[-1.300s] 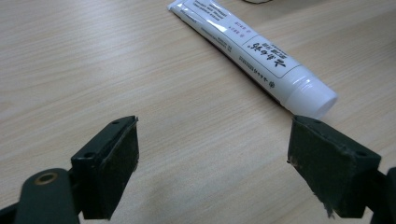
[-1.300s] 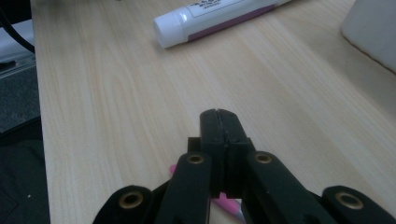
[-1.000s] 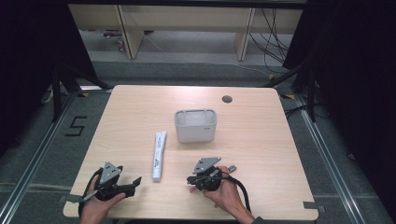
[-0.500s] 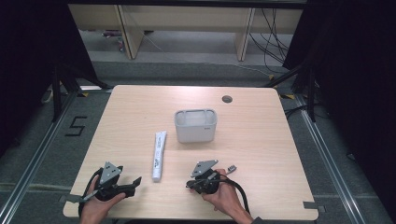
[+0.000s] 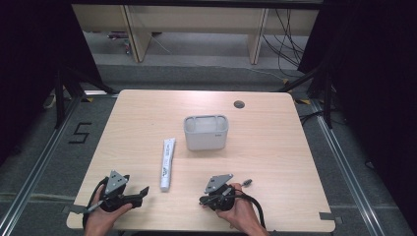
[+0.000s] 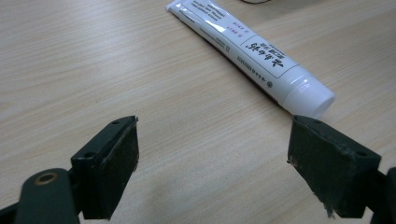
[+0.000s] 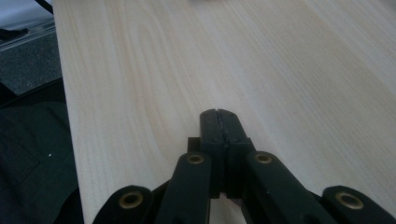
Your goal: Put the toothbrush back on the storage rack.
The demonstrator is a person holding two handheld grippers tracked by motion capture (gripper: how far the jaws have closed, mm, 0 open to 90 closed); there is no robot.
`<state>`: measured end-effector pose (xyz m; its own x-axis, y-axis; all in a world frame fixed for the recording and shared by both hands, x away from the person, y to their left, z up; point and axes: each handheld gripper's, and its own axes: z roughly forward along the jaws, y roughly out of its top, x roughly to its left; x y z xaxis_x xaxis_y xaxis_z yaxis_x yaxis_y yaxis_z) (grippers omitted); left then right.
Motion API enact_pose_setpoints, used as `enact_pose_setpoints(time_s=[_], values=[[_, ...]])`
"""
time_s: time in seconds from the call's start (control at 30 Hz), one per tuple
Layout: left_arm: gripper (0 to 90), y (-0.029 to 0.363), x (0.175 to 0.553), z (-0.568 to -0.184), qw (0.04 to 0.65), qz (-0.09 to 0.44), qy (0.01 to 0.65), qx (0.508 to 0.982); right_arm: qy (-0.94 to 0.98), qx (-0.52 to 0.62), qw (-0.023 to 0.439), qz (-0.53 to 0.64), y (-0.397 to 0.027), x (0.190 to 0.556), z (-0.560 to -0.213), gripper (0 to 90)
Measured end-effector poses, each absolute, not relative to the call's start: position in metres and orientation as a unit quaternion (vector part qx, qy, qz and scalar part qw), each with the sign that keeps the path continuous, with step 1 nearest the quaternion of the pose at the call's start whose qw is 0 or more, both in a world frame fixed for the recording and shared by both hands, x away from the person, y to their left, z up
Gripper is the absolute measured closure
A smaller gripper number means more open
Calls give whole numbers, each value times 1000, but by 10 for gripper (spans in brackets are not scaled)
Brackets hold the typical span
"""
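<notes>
High view shows a white tube [image 5: 167, 163] lying flat on the wooden table [image 5: 275, 147], its long axis running almost straight away from the person, with a grey bin [image 5: 206, 132] standing just beyond and to the right of its far end. Left gripper [image 5: 140, 193] sits near the table's front edge, down and to the left of the tube's near end; its jaws are spread wide and hold nothing. Left gripper view has the tube [image 6: 247, 51] ahead and to the right, its capped end nearest, just past the right-hand pad [image 6: 327, 163] and not touching it. Right gripper [image 5: 209, 200] rests farther off on the tube's other side, jaws pressed together on nothing. My judgement: the left gripper is the nearer one, and it would have to swing right so its jaws straddle the tube across its width
</notes>
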<state>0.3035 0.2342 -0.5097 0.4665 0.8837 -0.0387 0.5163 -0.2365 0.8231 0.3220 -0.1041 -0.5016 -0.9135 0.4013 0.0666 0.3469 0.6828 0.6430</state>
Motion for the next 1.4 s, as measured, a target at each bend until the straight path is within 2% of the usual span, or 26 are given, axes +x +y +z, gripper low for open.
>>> enact_pose_setpoints(time_s=[0.07, 0.93, 1.4], values=[[161, 235, 303, -510, 404, 226, 463, 756, 917, 202, 29, 342, -105, 320, -502, 900], [161, 235, 304, -510, 399, 225, 464, 758, 923, 217, 50, 313, -152, 277, -497, 900], [161, 235, 304, -511, 397, 226, 466, 758, 921, 220, 58, 315, -184, 267, -496, 900]])
